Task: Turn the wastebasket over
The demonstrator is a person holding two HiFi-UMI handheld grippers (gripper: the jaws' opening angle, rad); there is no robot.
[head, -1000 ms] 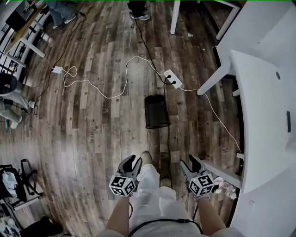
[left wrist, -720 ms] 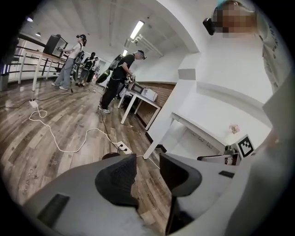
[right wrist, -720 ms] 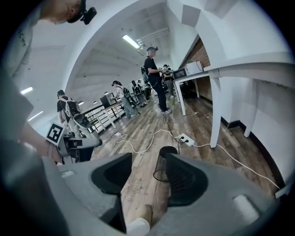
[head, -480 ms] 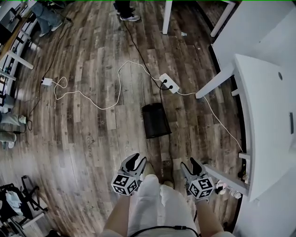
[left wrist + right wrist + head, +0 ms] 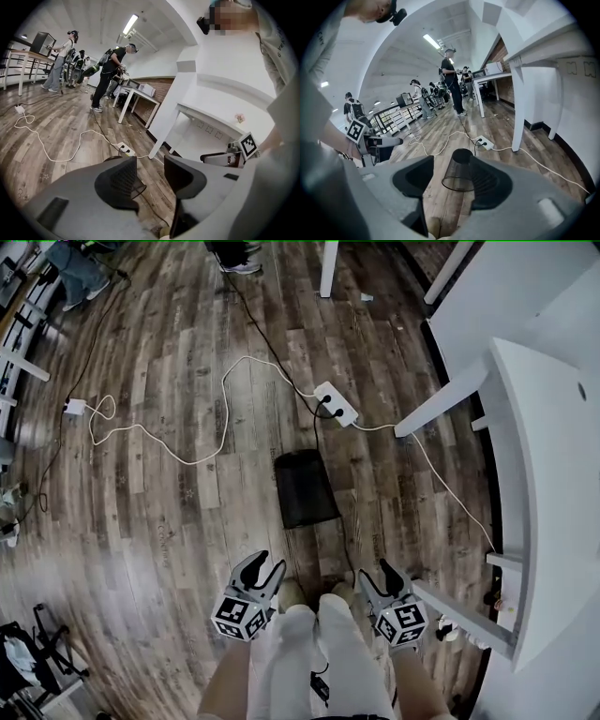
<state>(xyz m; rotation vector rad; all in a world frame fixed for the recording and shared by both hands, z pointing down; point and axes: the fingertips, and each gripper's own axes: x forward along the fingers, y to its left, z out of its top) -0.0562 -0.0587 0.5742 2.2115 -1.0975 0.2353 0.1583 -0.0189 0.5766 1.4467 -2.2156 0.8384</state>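
Wastebasket (image 5: 305,488) ahead on floor (image 5: 178,521). My left hand-held gripper (image 5: 265,566) is opening and my right hand-held gripper (image 5: 373,576) is spread, both empty. Risk: I snag the power strip (image 5: 336,404) cord.

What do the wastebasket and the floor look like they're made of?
Wastebasket: black wire mesh, probably metal, matte. You can see straight through its wall, and a solid hoop rims it.
Floor: wood or wood-look laminate planks, grey-brown with grain and knots and a faint sheen. I cannot tell which of the two it is.
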